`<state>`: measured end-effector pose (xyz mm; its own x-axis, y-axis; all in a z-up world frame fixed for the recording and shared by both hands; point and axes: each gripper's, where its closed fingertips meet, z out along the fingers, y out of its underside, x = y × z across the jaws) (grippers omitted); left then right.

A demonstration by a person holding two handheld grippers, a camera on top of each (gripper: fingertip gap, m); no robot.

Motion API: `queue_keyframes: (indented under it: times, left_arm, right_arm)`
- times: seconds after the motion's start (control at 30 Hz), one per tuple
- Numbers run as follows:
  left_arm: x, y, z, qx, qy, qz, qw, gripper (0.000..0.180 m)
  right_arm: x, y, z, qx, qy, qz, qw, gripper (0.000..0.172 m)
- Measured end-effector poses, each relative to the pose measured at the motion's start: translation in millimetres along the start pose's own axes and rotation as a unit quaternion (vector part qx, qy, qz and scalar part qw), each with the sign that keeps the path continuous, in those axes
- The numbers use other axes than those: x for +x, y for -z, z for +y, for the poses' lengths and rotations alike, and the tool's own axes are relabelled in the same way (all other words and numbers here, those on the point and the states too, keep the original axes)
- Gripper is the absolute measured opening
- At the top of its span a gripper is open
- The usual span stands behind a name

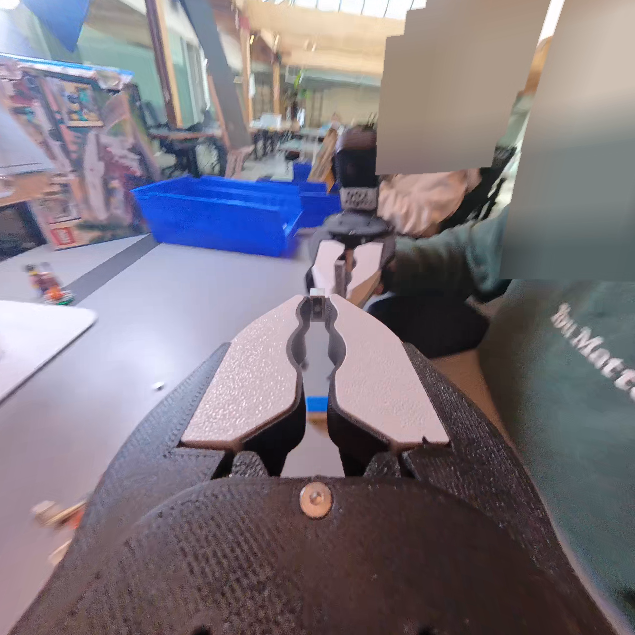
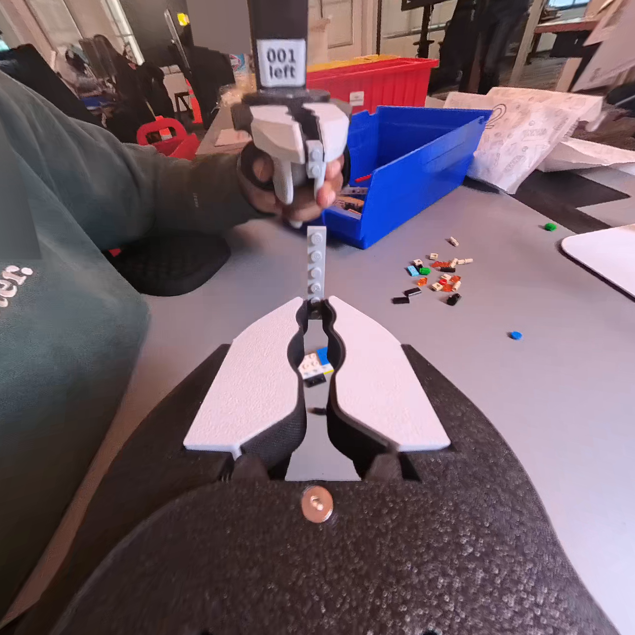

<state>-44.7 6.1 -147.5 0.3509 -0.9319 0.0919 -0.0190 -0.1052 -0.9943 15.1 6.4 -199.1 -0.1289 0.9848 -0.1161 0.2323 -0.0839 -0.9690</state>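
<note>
Two tools face each other above the grey counter (image 2: pixel 481 378), the right tool (image 2: pixel 316 304) clamping a long grey studded plate (image 2: pixel 316 261) by its end, the left tool (image 1: pixel 316 302) pinching a short grey brick piece (image 1: pixel 316 307), near a blue bin (image 2: pixel 412 165).

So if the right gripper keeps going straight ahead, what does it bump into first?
Probably the left gripper. The right gripper holds a long grey plate sticking out in front, and the plate's tip points at the left one and its hand. Depth is hard to judge.

Matt grey tabletop (image 2: pixel 481 378), glossy blue plastic bin (image 2: pixel 412 178), studded plastic plate (image 2: pixel 316 264)
</note>
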Motion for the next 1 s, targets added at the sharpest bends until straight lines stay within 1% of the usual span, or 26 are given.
queue_keyframes:
  times: [0.03, 0.07, 0.13, 0.17, 0.2, 0.27, 0.3, 0.33, 0.4, 0.43, 0.53, 0.57, 0.63, 0.67, 0.73, 0.8, 0.87, 0.9, 0.97, 1.0]
  left_arm:
    - [-9, 10, 3, -0.048, -0.036, -0.031, 0.998, 0.008]
    - [-19, 23, 9, -0.118, -0.067, -0.066, 0.989, 0.008]
    - [-47, 63, 21, -0.254, -0.092, -0.148, 0.951, 0.008]
    - [-58, 86, 26, -0.303, -0.091, -0.183, 0.931, 0.009]
    - [-64, 107, 32, -0.345, -0.078, -0.203, 0.913, 0.008]
    - [-77, 139, 40, -0.384, -0.055, -0.245, 0.889, 0.009]
    - [-82, 149, 44, -0.393, -0.041, -0.258, 0.882, 0.013]
    - [-86, 159, 49, -0.403, -0.028, -0.269, 0.874, 0.021]
    - [-93, 174, 58, -0.429, -0.021, -0.292, 0.855, 0.03]
    - [-93, 175, 59, -0.431, -0.024, -0.295, 0.853, 0.034]
    - [-86, 158, 56, -0.418, -0.043, -0.276, 0.865, 0.039]
    - [-81, 146, 53, -0.403, -0.053, -0.261, 0.876, 0.04]
    - [-53, 101, 44, -0.343, -0.062, -0.177, 0.921, 0.037]
    - [-36, 76, 42, -0.315, -0.069, -0.132, 0.937, 0.037]
    - [-5, 31, 43, -0.274, -0.091, -0.056, 0.956, 0.037]
    - [22, -7, 51, -0.254, -0.103, 0.005, 0.962, 0.035]
    - [38, -31, 64, -0.26, -0.113, 0.043, 0.958, 0.032]
    - [42, -39, 71, -0.267, -0.119, 0.054, 0.955, 0.027]
    - [46, -50, 74, -0.259, -0.131, 0.063, 0.955, 0.009]
    - [48, -52, 74, -0.253, -0.13, 0.068, 0.956, 0.008]
  right_arm:
    - [2, 3, 0, 0.0, -0.004, 0.001, 1.0, 0.008]
    - [4, 5, -1, -0.002, -0.004, 0.003, 1.0, 0.008]
    - [6, 4, 1, -0.014, -0.005, 0.005, 1.0, 0.008]
    - [6, 3, 4, -0.022, -0.008, 0.003, 1.0, 0.008]
    - [6, 1, 8, -0.028, -0.013, -0.001, 1.0, 0.008]
    - [4, -3, 14, -0.039, -0.027, -0.009, 0.999, 0.008]
    - [4, -5, 17, -0.046, -0.028, -0.009, 0.998, 0.008]
    - [4, -7, 19, -0.052, -0.026, -0.007, 0.998, 0.008]
    - [3, -9, 22, -0.061, -0.02, -0.001, 0.998, 0.008]
    - [4, -9, 23, -0.067, -0.017, 0.004, 0.998, 0.008]
    - [2, -12, 26, -0.076, -0.009, 0.009, 0.997, 0.008]
    - [2, -13, 27, -0.079, -0.007, 0.011, 0.997, 0.008]
    - [0, -16, 28, -0.087, 0.004, 0.014, 0.996, 0.008]
    - [-3, -18, 29, -0.092, 0.011, 0.013, 0.996, 0.008]
    - [-10, -23, 30, -0.101, 0.03, 0.009, 0.994, 0.008]
    - [-17, -28, 32, -0.111, 0.05, 0.005, 0.993, 0.008]
    - [-23, -32, 35, -0.12, 0.064, 0.002, 0.991, 0.008]
    - [-24, -32, 36, -0.123, 0.069, 0.001, 0.99, 0.008]
    - [-27, -32, 38, -0.131, 0.079, 0.001, 0.988, 0.008]
    - [-27, -32, 39, -0.133, 0.085, 0.002, 0.988, 0.008]
